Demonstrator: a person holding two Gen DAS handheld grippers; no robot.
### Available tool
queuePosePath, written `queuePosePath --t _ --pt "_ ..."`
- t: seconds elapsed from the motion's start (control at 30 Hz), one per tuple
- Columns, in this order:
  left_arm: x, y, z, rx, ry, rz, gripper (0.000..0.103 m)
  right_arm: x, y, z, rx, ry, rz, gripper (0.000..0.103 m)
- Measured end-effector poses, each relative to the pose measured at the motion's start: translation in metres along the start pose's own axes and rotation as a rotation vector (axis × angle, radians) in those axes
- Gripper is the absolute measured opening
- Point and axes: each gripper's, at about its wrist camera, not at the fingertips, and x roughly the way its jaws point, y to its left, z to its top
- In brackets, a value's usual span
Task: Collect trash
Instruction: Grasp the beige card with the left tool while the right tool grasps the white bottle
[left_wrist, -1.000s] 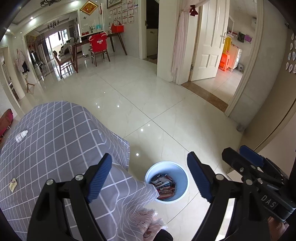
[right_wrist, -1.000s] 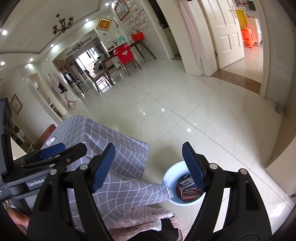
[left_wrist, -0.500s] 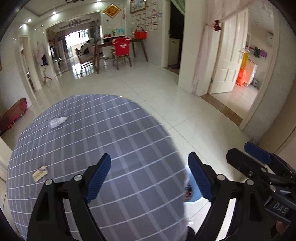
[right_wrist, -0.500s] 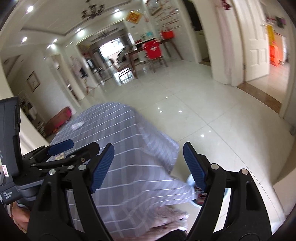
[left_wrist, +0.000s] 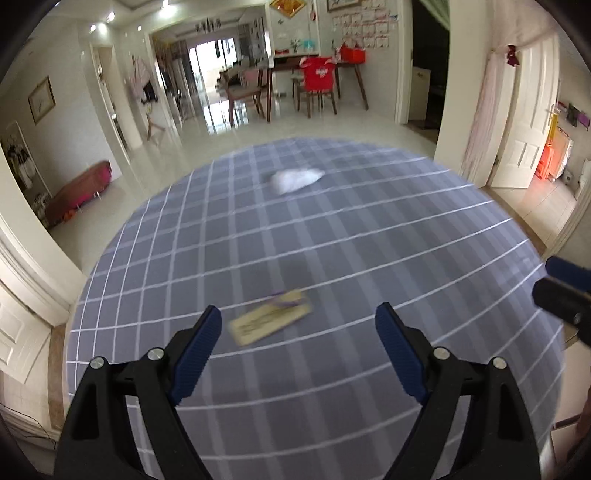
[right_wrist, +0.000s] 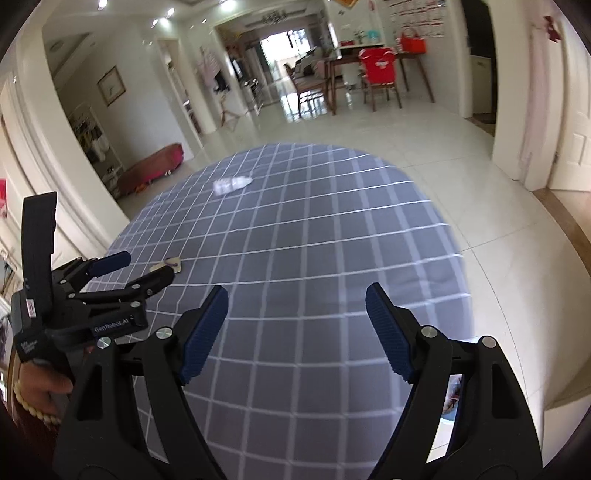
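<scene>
**Both jaws spread wide over the checked cloth**

Spread wide and gripping nothing: left gripper (left_wrist: 298, 334), its ribbed blue pads (left_wrist: 197, 354) set on black plastic arms. Likewise released and bare: right gripper (right_wrist: 296, 330), same ribbed blue facing, same angular black frame. Poised above a round table (left_wrist: 369, 424) draped in soft grey cloth crossed with thin white lines. Just ahead of the left gripper, toward the table's near edge and slightly left of centre: a flat, rectangular beige wrapper (left_wrist: 272, 320) with a purple mark at one end, lying on the cloth, blurred. From the right wrist view, partly hidden behind the left gripper's tips. Farther on, close to the table's far edge: a crumpled white scrap (left_wrist: 295, 179), irregular and puffy, too blurred to tell paper from plastic. At the lower right below the table's edge, a sliver of a light blue bin (right_wrist: 448, 413) with colourful contents. Beyond the table, glossy pale floor tiles (right_wrist: 424, 147), then a dark wooden dining table (left_wrist: 314, 70) and a chair draped in red (left_wrist: 319, 79).
</scene>
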Motion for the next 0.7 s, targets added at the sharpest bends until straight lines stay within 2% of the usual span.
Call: queuePosePath --t 0.1,0.23,0.3,0.37,0.43,0.47,0.5,0.67,0.7 --pt "0.014 0.026 -0.004 -0.015 0.025 -0.026 0.083 0.018 0.011 0.004 -0.019 0.024 0.011 0.076" --pt "0.029 0.037 -0.005 0.036 0.038 -0.094 0.083 0.036 0.024 0.013 -0.040 0.042 0.020 0.076" --pt "0.036 0.034 -0.007 0.074 0.058 -0.112 0.073 0.041 0.029 0.016 -0.050 0.045 0.021 0.076" --pt "0.038 0.034 -0.003 0.076 0.043 -0.145 0.064 0.048 0.033 0.023 -0.057 0.046 0.022 0.076" --pt "0.041 0.031 0.002 0.095 0.038 -0.156 0.050 0.053 0.037 0.029 -0.062 0.047 0.024 0.076" --pt "0.042 0.030 0.005 0.100 0.032 -0.158 0.029 0.057 0.039 0.033 -0.065 0.047 0.022 0.076" --pt "0.044 0.031 0.008 0.097 0.033 -0.154 0.022 0.058 0.040 0.036 -0.071 0.044 0.019 0.076" --pt "0.054 0.042 0.019 0.035 0.027 -0.205 0.021 0.078 0.053 0.058 -0.108 0.043 0.012 0.076" --pt "0.057 0.045 0.022 0.011 0.027 -0.208 0.010 0.084 0.056 0.062 -0.118 0.044 0.006 0.076"
